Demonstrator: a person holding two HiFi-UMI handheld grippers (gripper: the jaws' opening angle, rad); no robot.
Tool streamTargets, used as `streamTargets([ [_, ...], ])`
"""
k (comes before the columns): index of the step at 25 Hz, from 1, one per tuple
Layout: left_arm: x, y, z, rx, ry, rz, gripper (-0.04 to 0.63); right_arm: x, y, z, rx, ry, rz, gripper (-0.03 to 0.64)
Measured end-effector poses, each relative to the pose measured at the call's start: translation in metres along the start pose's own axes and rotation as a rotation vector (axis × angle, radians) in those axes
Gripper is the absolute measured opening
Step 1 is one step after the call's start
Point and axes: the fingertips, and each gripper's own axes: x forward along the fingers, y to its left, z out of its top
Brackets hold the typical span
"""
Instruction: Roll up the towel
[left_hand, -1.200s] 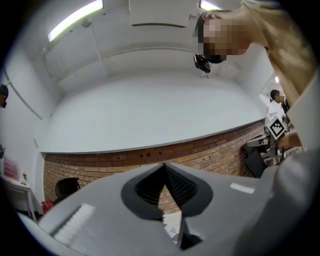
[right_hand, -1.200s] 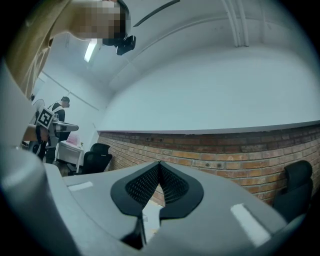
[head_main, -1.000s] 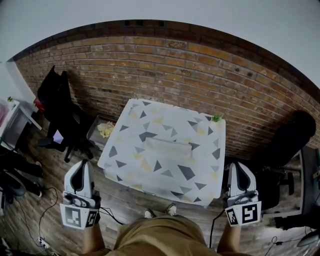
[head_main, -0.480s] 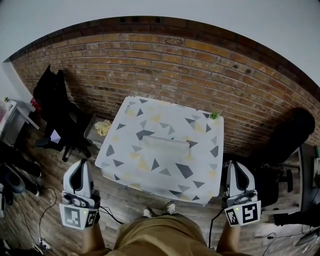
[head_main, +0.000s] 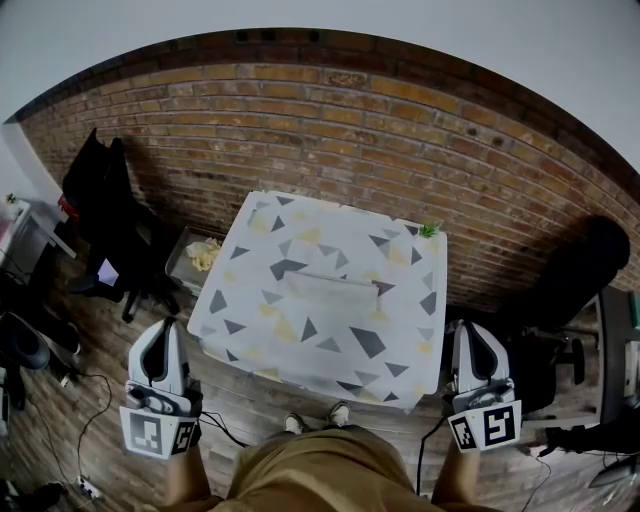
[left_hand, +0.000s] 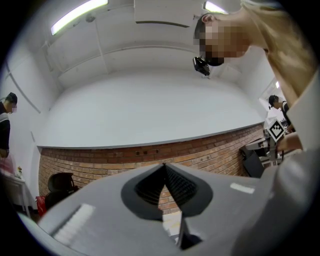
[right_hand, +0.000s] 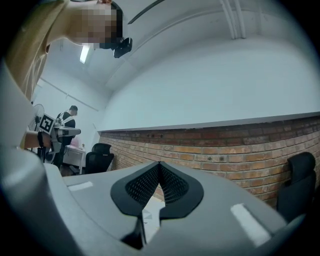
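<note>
Towel (head_main: 333, 291) pale on table (head_main: 262, 322), rolled/flat unclear | L tool (head_main: 163, 326) closed, empty | R tool (head_main: 470, 328) same | forearms (head_main: 186, 482) cut off

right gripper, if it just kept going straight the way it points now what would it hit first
Most likely the brick wall: the right gripper, jaws shut and empty, aims at it. The table sits lower and to its left, so it probably clears that; depth is unclear.

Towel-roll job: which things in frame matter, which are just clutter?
Job: towel on the patterned table; left tongs and right tongs, both shut, empty, off the table.
Clutter: green sprig at table corner; floor tray; left chair; right chair; floor cable.
</note>
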Motion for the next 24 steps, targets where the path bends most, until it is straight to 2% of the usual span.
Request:
streamTargets([
  [24, 0.040, -0.010, -0.018, -0.003, 0.017, -0.022, 0.060, 0.024, -0.019, -0.016, -0.003, 0.010, 0.001, 0.003],
])
